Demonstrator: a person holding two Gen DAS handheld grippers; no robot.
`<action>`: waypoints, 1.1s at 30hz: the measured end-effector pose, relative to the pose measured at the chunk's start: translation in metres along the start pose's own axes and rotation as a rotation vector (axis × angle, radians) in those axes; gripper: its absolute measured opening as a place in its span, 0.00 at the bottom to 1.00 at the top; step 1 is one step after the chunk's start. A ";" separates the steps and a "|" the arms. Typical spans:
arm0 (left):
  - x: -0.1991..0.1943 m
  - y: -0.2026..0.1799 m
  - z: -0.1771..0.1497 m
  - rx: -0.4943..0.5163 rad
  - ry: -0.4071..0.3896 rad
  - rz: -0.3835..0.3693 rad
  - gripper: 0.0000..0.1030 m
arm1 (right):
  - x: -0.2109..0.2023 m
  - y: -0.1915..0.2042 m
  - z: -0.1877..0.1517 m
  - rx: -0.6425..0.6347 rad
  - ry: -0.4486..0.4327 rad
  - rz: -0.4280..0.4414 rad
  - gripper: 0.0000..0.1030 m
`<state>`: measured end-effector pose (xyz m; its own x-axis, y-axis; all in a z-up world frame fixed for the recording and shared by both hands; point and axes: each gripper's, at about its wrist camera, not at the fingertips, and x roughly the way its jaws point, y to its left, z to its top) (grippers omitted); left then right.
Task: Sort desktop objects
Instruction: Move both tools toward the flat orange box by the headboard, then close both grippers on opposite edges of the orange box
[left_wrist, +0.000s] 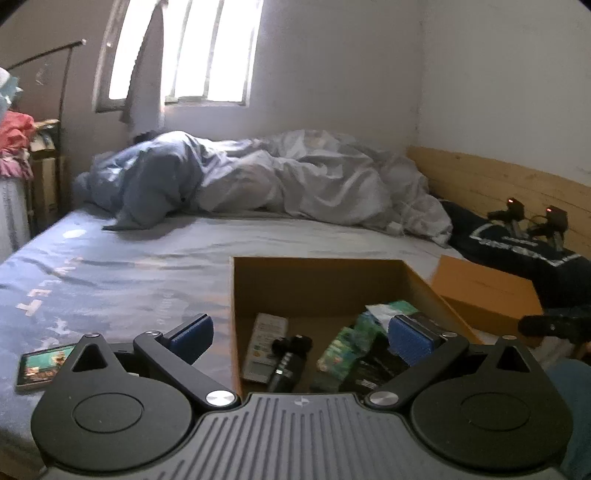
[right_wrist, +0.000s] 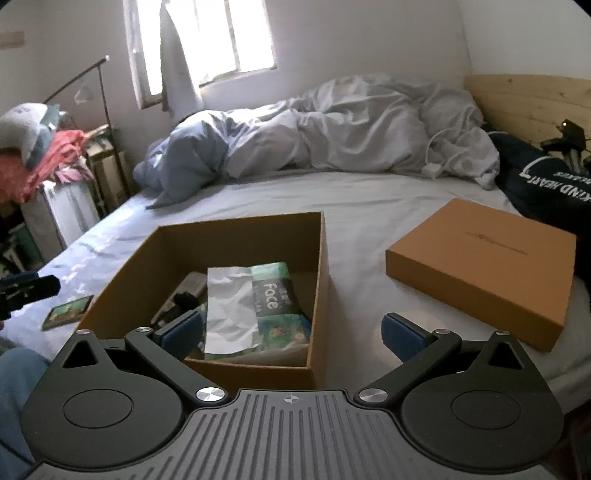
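Partly hidden inside an open cardboard box (right_wrist: 236, 236) on a bed (right_wrist: 369, 206) lie several small things: a green and dark packet marked "Face" (right_wrist: 271, 291) with a crumpled white paper (right_wrist: 229, 310) over its left part, a pale remote control (left_wrist: 264, 345) and a dark cylindrical gadget (left_wrist: 288, 363) that is hard to identify. In the right wrist view the remote and the gadget are mostly hidden behind the paper and the gripper's finger. A small picture card (left_wrist: 44, 365) lies flat on the sheet, left of the box and apart from it. Right of the box, also apart, sits a closed flat orange box (right_wrist: 484, 266), cut off behind the cardboard wall in the left wrist view. Rumpled grey bedding (right_wrist: 332, 125) is piled toward the far wall under a bright window (left_wrist: 192, 48). The left gripper (left_wrist: 299, 334) hangs level over the box's near left corner, jaws spread wide, holding nothing. The right gripper (right_wrist: 291, 332) hangs over the box's near right corner, also wide open and empty, one blue pad (right_wrist: 400, 336) over bare sheet.
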<state>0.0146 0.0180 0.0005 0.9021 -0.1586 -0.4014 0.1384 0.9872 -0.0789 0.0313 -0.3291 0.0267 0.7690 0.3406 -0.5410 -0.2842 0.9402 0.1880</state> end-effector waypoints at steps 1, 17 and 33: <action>0.001 -0.002 0.001 0.003 0.006 -0.012 1.00 | -0.002 -0.002 0.002 0.006 -0.003 0.000 1.00; 0.052 -0.055 0.075 0.069 -0.037 -0.171 1.00 | -0.038 -0.047 0.055 0.183 -0.133 -0.056 1.00; 0.156 -0.168 0.134 0.158 -0.016 -0.455 1.00 | -0.060 -0.172 0.075 0.384 -0.235 -0.322 1.00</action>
<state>0.1868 -0.1708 0.0732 0.7416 -0.5759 -0.3442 0.5799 0.8082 -0.1028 0.0769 -0.5109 0.0881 0.9024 -0.0129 -0.4308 0.1815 0.9180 0.3526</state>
